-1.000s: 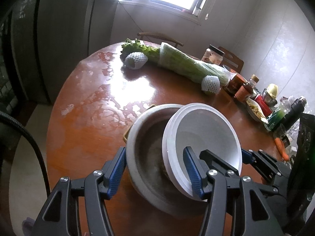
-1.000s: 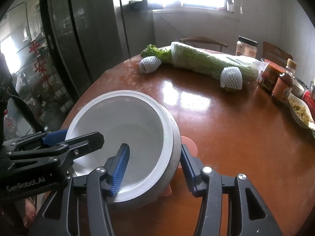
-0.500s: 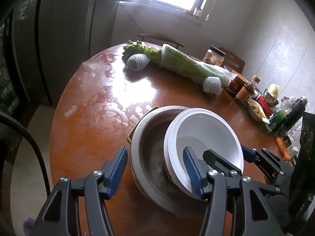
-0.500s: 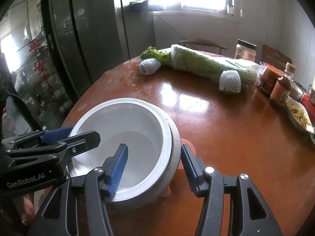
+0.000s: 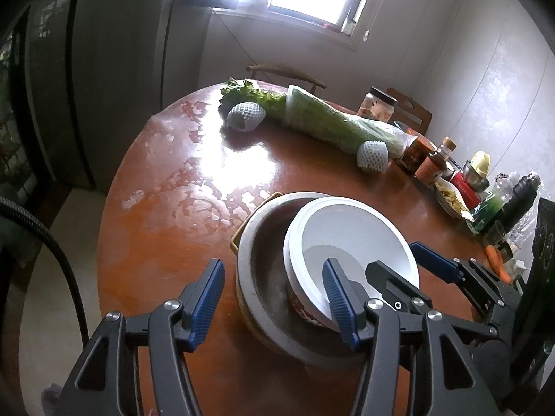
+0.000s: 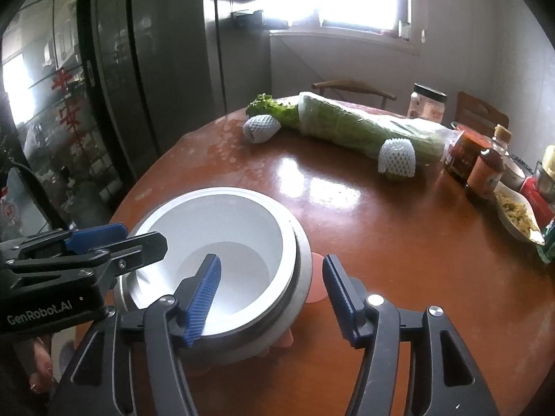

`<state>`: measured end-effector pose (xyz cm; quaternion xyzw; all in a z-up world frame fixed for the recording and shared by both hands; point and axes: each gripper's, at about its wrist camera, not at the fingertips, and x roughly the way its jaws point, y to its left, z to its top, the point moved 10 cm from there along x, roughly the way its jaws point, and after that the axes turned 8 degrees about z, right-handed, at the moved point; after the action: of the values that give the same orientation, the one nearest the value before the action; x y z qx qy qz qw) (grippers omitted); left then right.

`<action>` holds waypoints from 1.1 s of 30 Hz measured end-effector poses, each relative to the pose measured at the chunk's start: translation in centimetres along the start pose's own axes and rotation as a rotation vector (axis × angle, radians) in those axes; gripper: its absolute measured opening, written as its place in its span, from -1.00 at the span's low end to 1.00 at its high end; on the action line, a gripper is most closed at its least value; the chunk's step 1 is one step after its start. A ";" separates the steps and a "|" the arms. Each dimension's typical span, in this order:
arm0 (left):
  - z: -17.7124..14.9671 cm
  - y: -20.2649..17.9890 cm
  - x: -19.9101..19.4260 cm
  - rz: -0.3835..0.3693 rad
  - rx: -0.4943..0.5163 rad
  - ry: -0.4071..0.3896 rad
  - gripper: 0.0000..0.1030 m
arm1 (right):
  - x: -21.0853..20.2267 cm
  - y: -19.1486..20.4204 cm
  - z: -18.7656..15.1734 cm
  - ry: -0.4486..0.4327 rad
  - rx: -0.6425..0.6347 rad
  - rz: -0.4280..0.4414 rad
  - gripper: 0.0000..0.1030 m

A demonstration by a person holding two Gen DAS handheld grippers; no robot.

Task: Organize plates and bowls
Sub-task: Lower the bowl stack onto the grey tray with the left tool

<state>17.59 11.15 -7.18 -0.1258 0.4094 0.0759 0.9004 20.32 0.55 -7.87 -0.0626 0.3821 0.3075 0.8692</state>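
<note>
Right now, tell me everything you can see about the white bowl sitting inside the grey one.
The white bowl is round, deep and smooth, looks like plastic or melamine, and holds nothing. It is nested upright, slightly off-centre, inside the wider grey bowl near the table's edge. A red pattern shows low on its outer wall in the left wrist view. One finger of the right tongs, just opening, sits inside its rim; contact is unclear.

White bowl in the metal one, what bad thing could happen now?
The white bowl sits off-centre inside the metal bowl, so it may rock. The right gripper has just been opening. It and the left gripper each have a finger inside the white bowl. Pulling out could hook its rim and drag the stack, which stands near the table edge.
</note>
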 end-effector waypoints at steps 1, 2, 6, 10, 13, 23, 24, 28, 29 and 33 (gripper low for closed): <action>-0.1 -0.1 -0.1 0.001 0.000 -0.001 0.13 | -0.1 0.0 0.0 -0.001 -0.001 0.000 0.22; 0.0 0.0 -0.2 0.001 -0.002 -0.003 0.13 | -0.1 0.0 0.1 -0.002 -0.001 0.000 0.22; 0.0 0.0 -0.8 0.002 -0.002 -0.014 0.13 | -0.6 0.1 0.2 -0.010 -0.006 -0.003 0.22; 0.1 0.1 -1.3 0.006 0.000 -0.023 0.13 | -1.1 0.3 0.4 -0.021 -0.010 -0.004 0.22; 0.0 0.1 -1.7 0.011 0.001 -0.030 0.13 | -1.3 0.5 0.4 -0.024 -0.013 -0.003 0.22; -0.2 0.2 -2.6 0.020 -0.002 -0.043 0.13 | -1.9 0.9 0.4 -0.030 -0.020 -0.001 0.23; -0.2 0.3 -2.7 0.023 -0.003 -0.045 0.13 | -2.0 1.0 0.4 -0.033 -0.020 0.001 0.23; -0.6 0.9 -2.6 0.039 -0.008 -0.036 0.13 | -2.5 0.8 0.4 -0.046 -0.003 0.010 0.24; -0.7 1.0 -2.6 0.039 -0.009 -0.034 0.13 | -2.7 0.7 0.4 -0.050 0.000 0.009 0.25; -1.0 1.6 -2.4 0.049 -0.019 -0.027 0.13 | -3.1 0.3 0.4 -0.055 0.007 0.002 0.27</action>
<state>14.92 12.28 -6.23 -0.1233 0.3996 0.1034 0.9025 18.78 -0.54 -5.42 -0.0507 0.3590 0.3088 0.8793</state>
